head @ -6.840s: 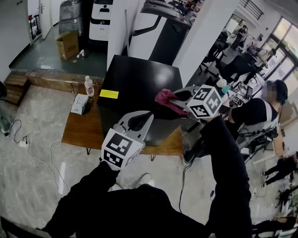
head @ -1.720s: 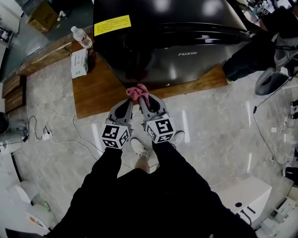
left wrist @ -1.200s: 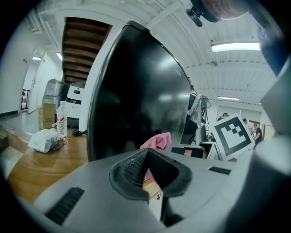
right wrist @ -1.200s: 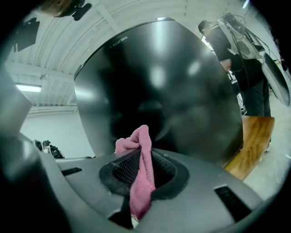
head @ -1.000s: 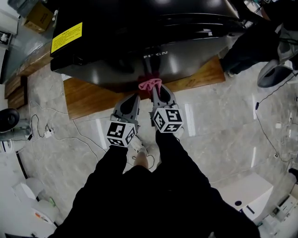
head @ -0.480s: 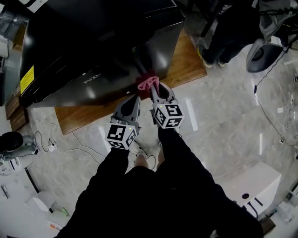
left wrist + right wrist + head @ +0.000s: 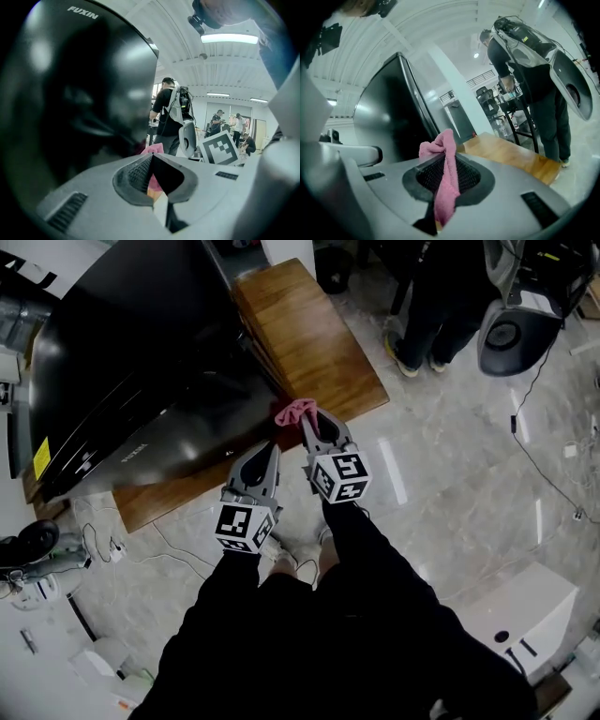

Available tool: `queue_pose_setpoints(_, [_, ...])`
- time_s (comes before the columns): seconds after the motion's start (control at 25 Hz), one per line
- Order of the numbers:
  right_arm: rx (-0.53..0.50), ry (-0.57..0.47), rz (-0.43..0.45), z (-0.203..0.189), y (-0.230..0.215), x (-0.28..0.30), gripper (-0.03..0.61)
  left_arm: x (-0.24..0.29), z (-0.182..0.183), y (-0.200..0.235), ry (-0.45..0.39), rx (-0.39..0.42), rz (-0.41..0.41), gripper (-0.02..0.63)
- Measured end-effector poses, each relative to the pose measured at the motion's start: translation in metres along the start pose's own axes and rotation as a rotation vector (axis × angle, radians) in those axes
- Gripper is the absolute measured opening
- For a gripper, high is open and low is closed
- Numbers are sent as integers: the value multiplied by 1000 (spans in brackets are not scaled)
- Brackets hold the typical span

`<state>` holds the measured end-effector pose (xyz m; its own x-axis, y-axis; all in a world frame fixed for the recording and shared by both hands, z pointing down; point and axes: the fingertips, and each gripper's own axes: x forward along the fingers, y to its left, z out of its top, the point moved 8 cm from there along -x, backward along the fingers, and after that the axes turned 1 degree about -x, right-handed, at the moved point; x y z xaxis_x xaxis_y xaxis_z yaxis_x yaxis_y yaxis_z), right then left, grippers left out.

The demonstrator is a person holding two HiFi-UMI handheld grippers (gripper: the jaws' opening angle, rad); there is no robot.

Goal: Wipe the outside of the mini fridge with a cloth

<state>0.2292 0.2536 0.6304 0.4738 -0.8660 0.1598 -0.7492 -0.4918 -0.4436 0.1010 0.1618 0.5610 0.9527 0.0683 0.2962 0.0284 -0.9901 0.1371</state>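
Observation:
The black mini fridge fills the upper left of the head view and stands on a low wooden platform. My right gripper is shut on a pink cloth, which rests at the fridge's lower right front corner. In the right gripper view the cloth bunches above the clamped jaws, with the fridge just beyond. My left gripper hovers beside it to the left, shut and empty. In the left gripper view its jaws meet in front of the fridge door.
A person stands at the platform's far right end, carrying a white backpack device. Cables trail over the marble floor at left. A white unit stands at lower right. My own feet show below the grippers.
The head view has swung, so the fridge now lies to the left. Both grippers and the cloth have slid along the fridge's front to its right corner.

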Motion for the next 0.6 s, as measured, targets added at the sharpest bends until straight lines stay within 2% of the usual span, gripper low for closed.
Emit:
queue_pose_setpoints(0.24, [-29,-69,64,53,-9,-25,58,2,33,-18,-30,-10,-21,6])
queue_pose_setpoints(0.44, [-4,-114,155,78,-15,-55,58,-1,59,-59,-79,52,-31,6])
queue_pose_setpoints(0.6, [-7,-109,222,88,-17,-35,58,14,70,-54,-108,43,-63,6])
